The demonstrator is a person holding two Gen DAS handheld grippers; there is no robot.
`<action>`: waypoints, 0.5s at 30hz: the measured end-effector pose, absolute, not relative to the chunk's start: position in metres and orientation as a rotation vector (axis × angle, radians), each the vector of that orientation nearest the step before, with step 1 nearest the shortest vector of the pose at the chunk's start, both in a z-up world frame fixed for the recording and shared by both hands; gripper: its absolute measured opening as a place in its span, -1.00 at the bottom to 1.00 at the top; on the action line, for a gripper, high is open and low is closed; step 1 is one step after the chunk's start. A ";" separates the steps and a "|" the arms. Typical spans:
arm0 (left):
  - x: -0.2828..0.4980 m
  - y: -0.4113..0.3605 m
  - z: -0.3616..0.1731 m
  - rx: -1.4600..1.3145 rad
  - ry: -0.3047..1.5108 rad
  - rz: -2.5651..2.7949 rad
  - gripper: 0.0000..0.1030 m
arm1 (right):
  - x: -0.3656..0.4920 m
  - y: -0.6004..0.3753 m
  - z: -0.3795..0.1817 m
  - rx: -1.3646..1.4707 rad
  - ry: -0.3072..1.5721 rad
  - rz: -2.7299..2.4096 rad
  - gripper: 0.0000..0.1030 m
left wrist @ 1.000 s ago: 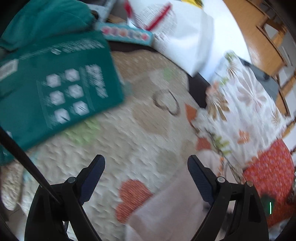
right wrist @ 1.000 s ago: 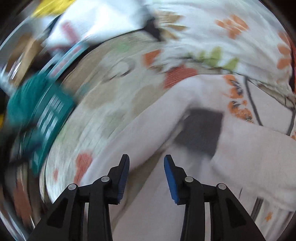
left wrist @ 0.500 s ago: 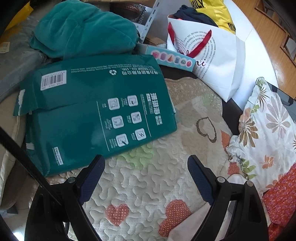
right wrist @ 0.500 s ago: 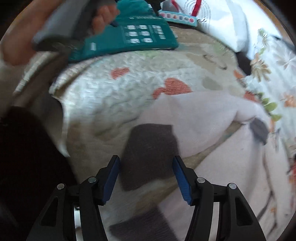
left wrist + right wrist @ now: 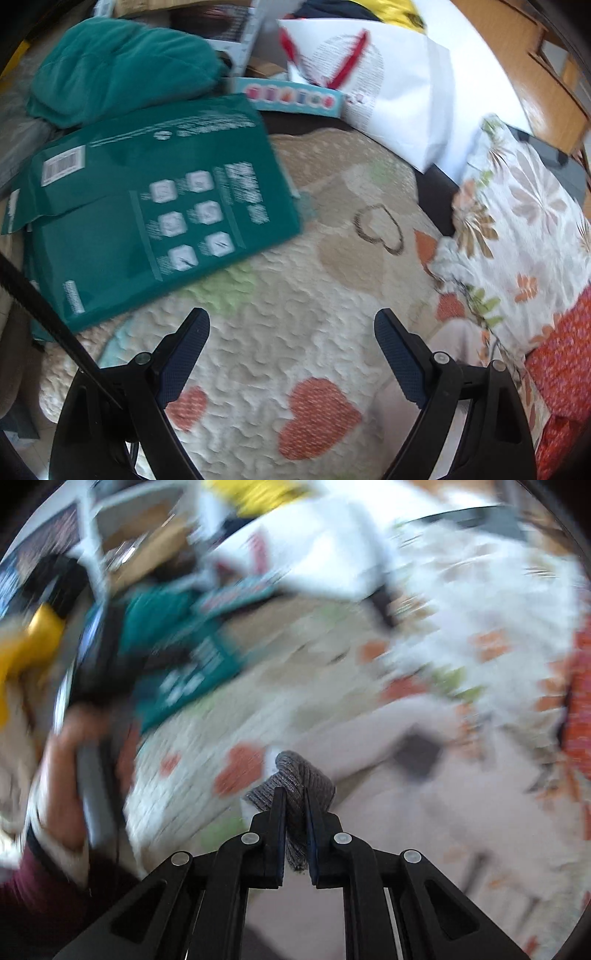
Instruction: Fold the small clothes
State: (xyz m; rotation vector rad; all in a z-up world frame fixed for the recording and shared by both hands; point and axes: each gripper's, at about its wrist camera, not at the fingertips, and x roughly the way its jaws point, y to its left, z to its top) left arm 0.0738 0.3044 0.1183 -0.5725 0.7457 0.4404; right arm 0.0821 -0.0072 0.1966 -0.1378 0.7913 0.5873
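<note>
Barely started: right gripper [image 5: 294,812] clenched on grey knit cuff [image 5: 291,779]; left gripper [image 5: 291,332] released, garment [image 5: 424,823] unfolded.

A packet [image 5: 147,229] lies on the quilt [image 5: 295,332] at the left, a cushion [image 5: 118,81] beyond it. A bag [image 5: 399,110] stands at the far side, a pillow [image 5: 524,236] at the right. A garment [image 5: 406,849] lies near right.
</note>
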 end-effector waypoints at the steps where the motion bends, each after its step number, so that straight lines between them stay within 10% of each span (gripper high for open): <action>1: 0.077 0.296 0.118 -0.562 0.752 0.422 0.75 | 0.091 -0.025 0.206 -0.123 0.778 0.545 -0.80; 15: 0.119 0.196 0.112 -0.422 0.837 0.212 0.75 | 0.187 -0.245 0.094 -0.383 1.103 -0.199 -0.71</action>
